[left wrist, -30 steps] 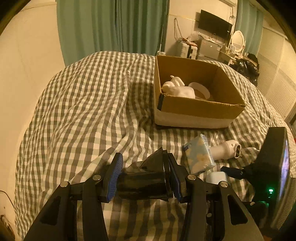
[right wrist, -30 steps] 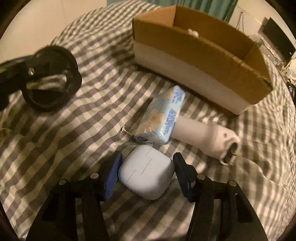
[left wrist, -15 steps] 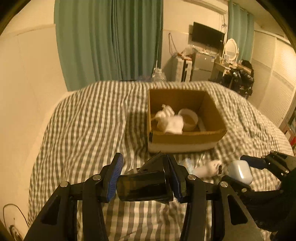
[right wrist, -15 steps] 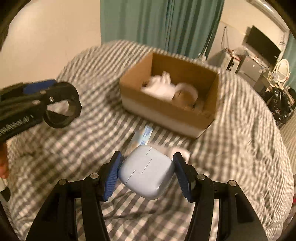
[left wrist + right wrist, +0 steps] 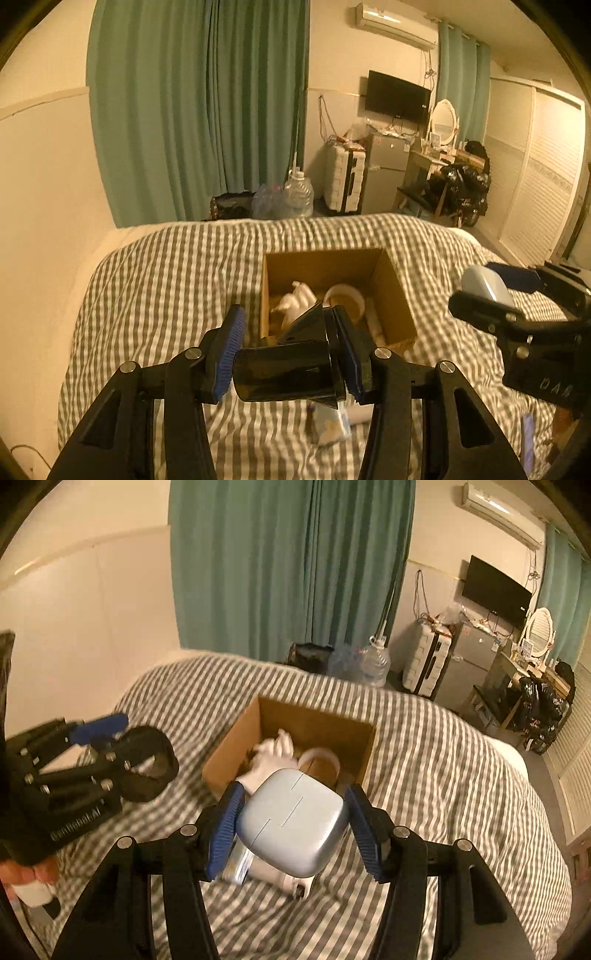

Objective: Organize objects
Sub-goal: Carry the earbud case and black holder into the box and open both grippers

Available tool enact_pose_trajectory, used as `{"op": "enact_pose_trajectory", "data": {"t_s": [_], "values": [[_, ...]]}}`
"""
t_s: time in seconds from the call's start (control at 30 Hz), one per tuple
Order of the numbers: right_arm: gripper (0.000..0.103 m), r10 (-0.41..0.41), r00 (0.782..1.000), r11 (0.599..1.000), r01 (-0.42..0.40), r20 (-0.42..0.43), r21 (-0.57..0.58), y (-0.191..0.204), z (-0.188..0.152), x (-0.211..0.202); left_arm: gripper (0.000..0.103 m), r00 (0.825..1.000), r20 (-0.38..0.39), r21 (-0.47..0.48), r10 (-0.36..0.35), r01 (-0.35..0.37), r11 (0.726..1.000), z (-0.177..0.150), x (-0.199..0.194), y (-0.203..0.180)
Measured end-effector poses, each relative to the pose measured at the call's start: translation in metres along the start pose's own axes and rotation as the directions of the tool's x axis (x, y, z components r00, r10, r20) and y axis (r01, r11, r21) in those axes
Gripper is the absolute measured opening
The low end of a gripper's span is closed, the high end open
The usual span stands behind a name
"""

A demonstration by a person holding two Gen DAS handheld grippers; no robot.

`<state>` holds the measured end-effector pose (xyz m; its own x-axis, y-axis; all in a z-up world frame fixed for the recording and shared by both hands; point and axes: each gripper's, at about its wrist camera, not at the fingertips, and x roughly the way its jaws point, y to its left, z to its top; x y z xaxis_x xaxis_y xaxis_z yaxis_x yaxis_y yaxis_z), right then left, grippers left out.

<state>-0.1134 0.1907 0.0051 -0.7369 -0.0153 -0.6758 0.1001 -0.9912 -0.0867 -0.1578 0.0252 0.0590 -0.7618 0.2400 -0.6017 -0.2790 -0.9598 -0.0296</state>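
Both tools have lifted up off the bed since a second ago, and the things they picked up have come up with them. The left tool (image 5: 288, 360) pinches a black cup (image 5: 284, 374) that lies on its side between the blue pads, and the right tool (image 5: 293, 825) squeezes a pale blue case (image 5: 295, 821) from both sides. They are held up high, likely so they can go over the wall of the cardboard box (image 5: 229, 749) and drop in from the top. The box sits on the checked bed (image 5: 443, 757) just ahead of both tools and a bit below them. Inside it are a white glove thing (image 5: 275, 755) and a white ring (image 5: 319, 757), so this looks like the place where things get put away. Under the right tool, back on the bed, a white bottle (image 5: 273, 877) and a small blue pack (image 5: 236, 866) are not yet picked up. The rounded case could slip, so a tight squeeze makes sense.
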Motion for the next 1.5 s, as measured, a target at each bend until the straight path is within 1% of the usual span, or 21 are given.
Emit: {"op": "enact_pose_trajectory", "data": {"t_s": [0.1, 0.23, 0.3, 0.43, 0.53, 0.63, 0.7, 0.8, 0.9, 0.97, 1.1, 1.2, 1.3, 1.33, 1.37, 1.4, 1.5], "values": [[0.057, 0.014, 1.0, 1.0, -0.014, 0.024, -0.001, -0.01, 0.018, 0.003, 0.049, 1.0, -0.008, 0.026, 0.011, -0.011, 1.0, 0.013, 0.016, -0.005], [0.057, 0.006, 0.999, 1.0, -0.006, 0.033, -0.011, -0.024, 0.04, 0.022, 0.049, 1.0, -0.021, 0.066, 0.009, -0.007, 0.998, 0.026, 0.042, -0.013], [0.057, 0.018, 0.999, 1.0, -0.018, 0.027, 0.009, -0.036, 0.049, 0.039, 0.049, 0.999, -0.039, 0.083, 0.009, -0.006, 0.997, 0.032, 0.062, -0.018], [0.057, 0.021, 1.0, 1.0, -0.021, -0.015, 0.023, -0.05, 0.057, 0.084, 0.049, 0.997, -0.07, 0.091, -0.022, 0.028, 0.995, 0.035, 0.103, -0.024], [0.057, 0.037, 0.998, 0.999, -0.036, -0.055, 0.028, -0.054, 0.058, 0.12, 0.049, 0.995, -0.096, 0.1, -0.036, 0.046, 0.994, 0.034, 0.138, -0.028], [0.057, 0.043, 0.995, 0.999, -0.04, -0.089, 0.036, -0.059, 0.055, 0.158, 0.049, 0.996, -0.085, 0.15, -0.001, 0.014, 0.989, 0.03, 0.163, -0.036], [0.057, 0.042, 0.993, 0.998, -0.037, -0.109, 0.041, -0.064, 0.053, 0.18, 0.049, 0.996, -0.092, 0.175, 0.003, 0.014, 0.984, 0.026, 0.18, -0.039], [0.057, 0.03, 0.99, 0.999, -0.023, -0.136, 0.049, -0.068, 0.047, 0.207, 0.049, 0.993, -0.119, 0.169, -0.01, 0.03, 0.985, 0.02, 0.202, -0.037], [0.057, 0.049, 0.988, 0.997, -0.041, -0.146, 0.059, -0.07, 0.042, 0.223, 0.049, 0.991, -0.135, 0.154, 0.0, 0.021, 0.988, 0.015, 0.219, -0.034], [0.057, 0.055, 0.988, 0.997, -0.045, -0.142, 0.068, -0.072, 0.04, 0.229, 0.049, 0.99, -0.141, 0.14, -0.006, 0.026, 0.99, 0.01, 0.223, -0.034], [0.057, 0.079, 0.988, 0.995, -0.07, -0.13, 0.074, -0.073, 0.038, 0.233, 0.049, 0.988, -0.155, 0.154, 0.004, 0.02, 0.988, 0.003, 0.231, -0.035], [0.057, 0.106, 0.987, 0.992, -0.097, -0.117, 0.085, -0.069, 0.037, 0.231, 0.05, 0.99, -0.143, 0.147, -0.01, 0.031, 0.989, 0.003, 0.225, -0.034], [0.057, 0.123, 0.987, 0.989, -0.113, -0.104, 0.096, -0.069, 0.038, 0.224, 0.056, 0.989, -0.146, 0.151, -0.015, 0.037, 0.988, 0.004, 0.215, -0.035], [0.057, 0.128, 0.987, 0.988, -0.117, -0.1, 0.103, -0.069, 0.039, 0.219, 0.062, 0.989, -0.145, 0.156, -0.009, 0.032, 0.987, 0.005, 0.212, -0.036], [0.061, 0.13, 0.988, 0.987, -0.12, -0.087, 0.109, -0.07, 0.04, 0.212, 0.067, 0.99, -0.141, 0.161, 0.002, 0.021, 0.987, 0.006, 0.208, -0.037], [0.065, 0.127, 0.989, 0.987, -0.118, -0.079, 0.111, -0.071, 0.042, 0.207, 0.068, 0.991, -0.134, 0.163, 0.012, 0.011, 0.987, 0.006, 0.2, -0.036], [0.067, 0.11, 0.993, 0.988, -0.104, -0.047, 0.117, -0.072, 0.049, 0.184, 0.07, 0.992, -0.124, 0.145, 0.014, 0.004, 0.989, 0.007, 0.18, -0.031]]}}
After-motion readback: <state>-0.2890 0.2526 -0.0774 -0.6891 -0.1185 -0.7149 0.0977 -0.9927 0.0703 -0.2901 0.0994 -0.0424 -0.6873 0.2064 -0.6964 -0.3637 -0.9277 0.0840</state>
